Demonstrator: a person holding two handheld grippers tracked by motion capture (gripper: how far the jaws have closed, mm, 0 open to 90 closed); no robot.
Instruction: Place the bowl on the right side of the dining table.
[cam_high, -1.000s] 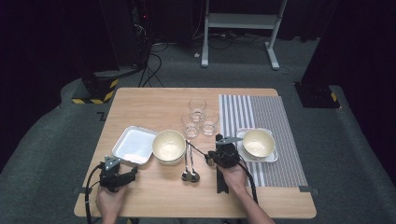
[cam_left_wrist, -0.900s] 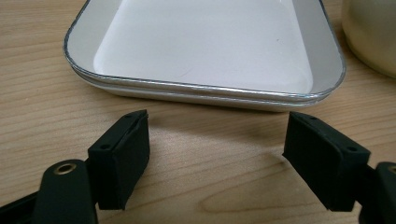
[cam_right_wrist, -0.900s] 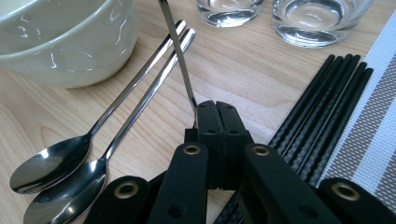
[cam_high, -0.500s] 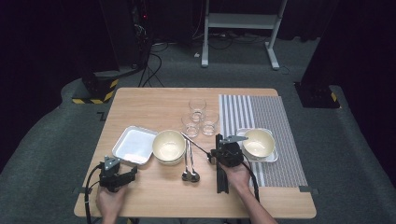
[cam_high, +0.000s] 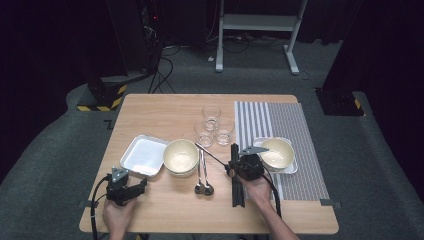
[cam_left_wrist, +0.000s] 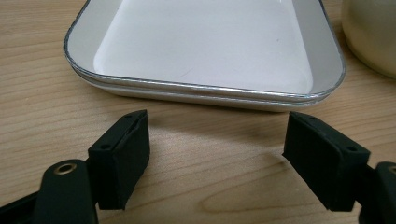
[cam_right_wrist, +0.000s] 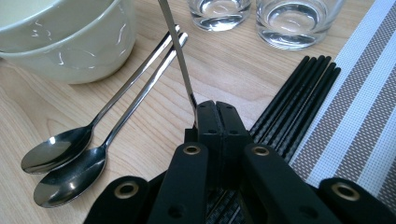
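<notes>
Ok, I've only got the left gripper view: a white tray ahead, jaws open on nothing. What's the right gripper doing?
Observer: The right gripper is shut on a thin metal utensil; its held end is hidden, so I can't tell what kind.
Operator: What's lying next to it?
Observer: Two spoons lie side by side on the wood, between that gripper and the near bowl.
Operator: And on its other side?
Observer: Black chopsticks lie in a bundle at the edge of the striped mat.
</notes>
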